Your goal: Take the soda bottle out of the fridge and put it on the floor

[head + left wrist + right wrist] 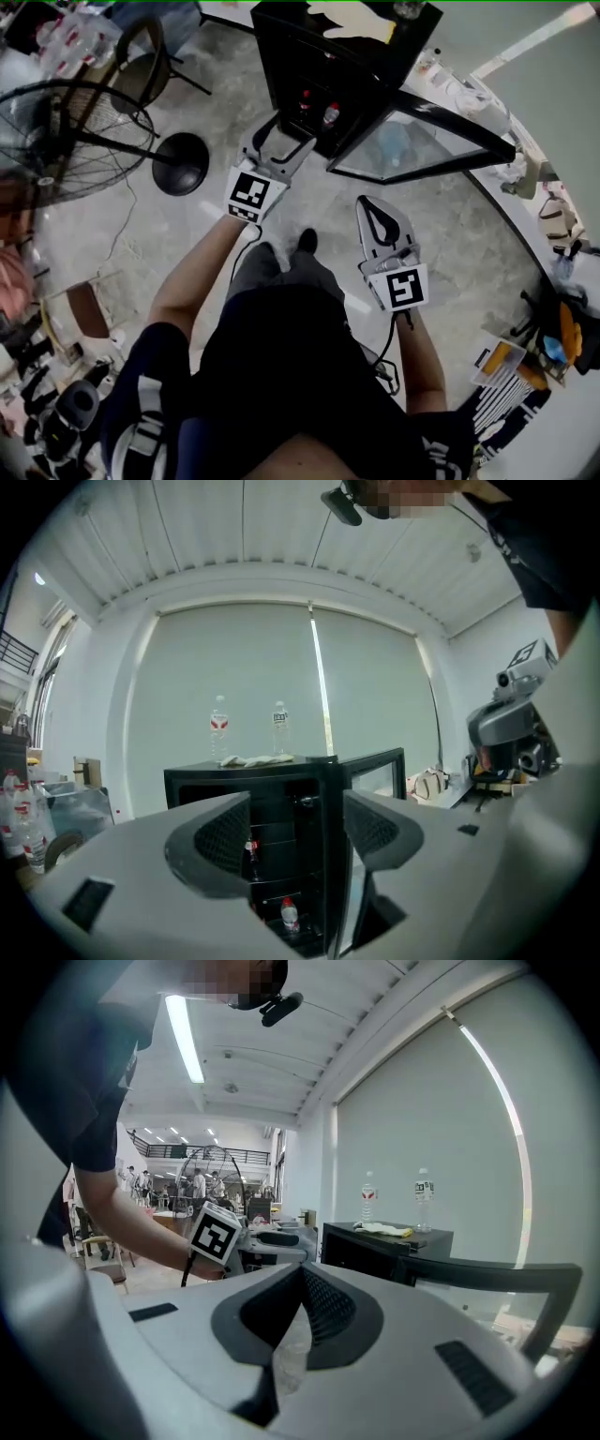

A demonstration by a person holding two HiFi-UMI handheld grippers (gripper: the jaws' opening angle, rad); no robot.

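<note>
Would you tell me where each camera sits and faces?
Head view: on person's head, steeply down at fridge, left gripper, right gripper, forearms, legs.
Left gripper view: on left gripper, facing open fridge; parted jaws show.
Right gripper view: on right gripper, toward fridge; shut jaws, left forearm show.
Shared: both gripper views show two bottles atop fridge.

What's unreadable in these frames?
- Fridge shelves, head view: its top covers them; only the tops of two bottles show.
- Same bottles, left gripper view: small and dark, so which one is soda is unclear; the left gripper blocks the shelves' left side.
- Fridge interior, right gripper view: side-on, hidden by its wall.
</note>
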